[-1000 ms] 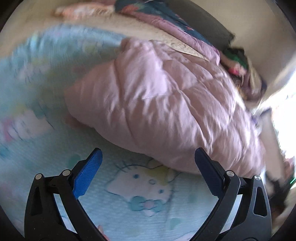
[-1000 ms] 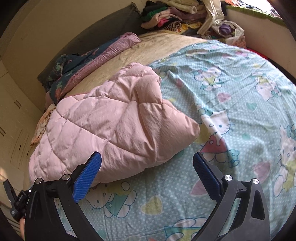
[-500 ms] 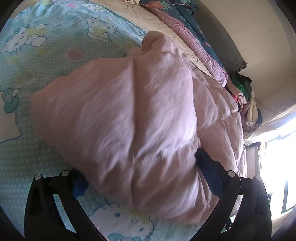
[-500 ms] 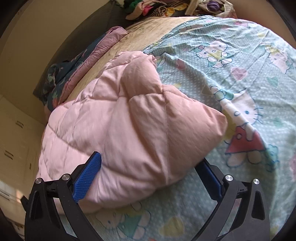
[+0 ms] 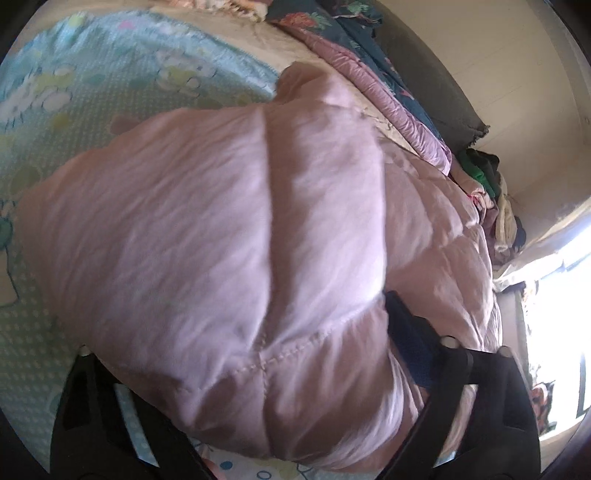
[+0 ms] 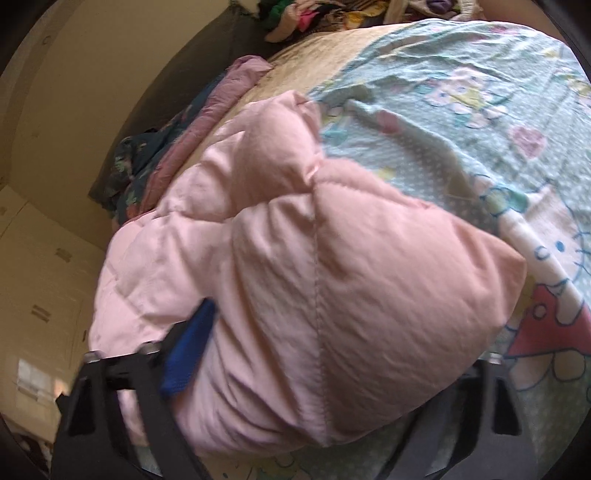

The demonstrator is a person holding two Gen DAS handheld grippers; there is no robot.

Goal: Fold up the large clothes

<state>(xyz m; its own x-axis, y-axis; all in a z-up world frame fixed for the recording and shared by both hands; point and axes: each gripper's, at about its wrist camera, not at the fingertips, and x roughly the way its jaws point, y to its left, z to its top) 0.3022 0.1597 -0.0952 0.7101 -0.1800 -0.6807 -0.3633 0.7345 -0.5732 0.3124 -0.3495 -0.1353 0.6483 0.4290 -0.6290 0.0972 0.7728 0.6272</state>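
A puffy pink quilted garment (image 5: 221,221) lies on the bed's cartoon-cat sheet (image 5: 92,92). My left gripper (image 5: 251,332) straddles one bulging corner of it, and its jaws are closing on the padding. Its blue right pad (image 5: 413,354) digs into the fabric, while the left finger is hidden under the bulge. My right gripper (image 6: 347,332) straddles another corner of the same garment (image 6: 369,277), its jaws also closing. There the blue left pad (image 6: 184,362) presses into the fabric and the right finger is mostly covered.
A dark floral quilt with a mauve edge (image 5: 369,48) lies bunched along the dark headboard (image 5: 436,81). A pile of loose clothes (image 6: 303,14) sits at the bed's far corner. The sheet (image 6: 480,129) spreads beyond the garment. Pale cupboard doors (image 6: 37,295) stand beside the bed.
Both grippers have come down and forward onto the pink garment. Their jaws, wide and empty a second ago, now hold bulging corners of it between them and have narrowed.
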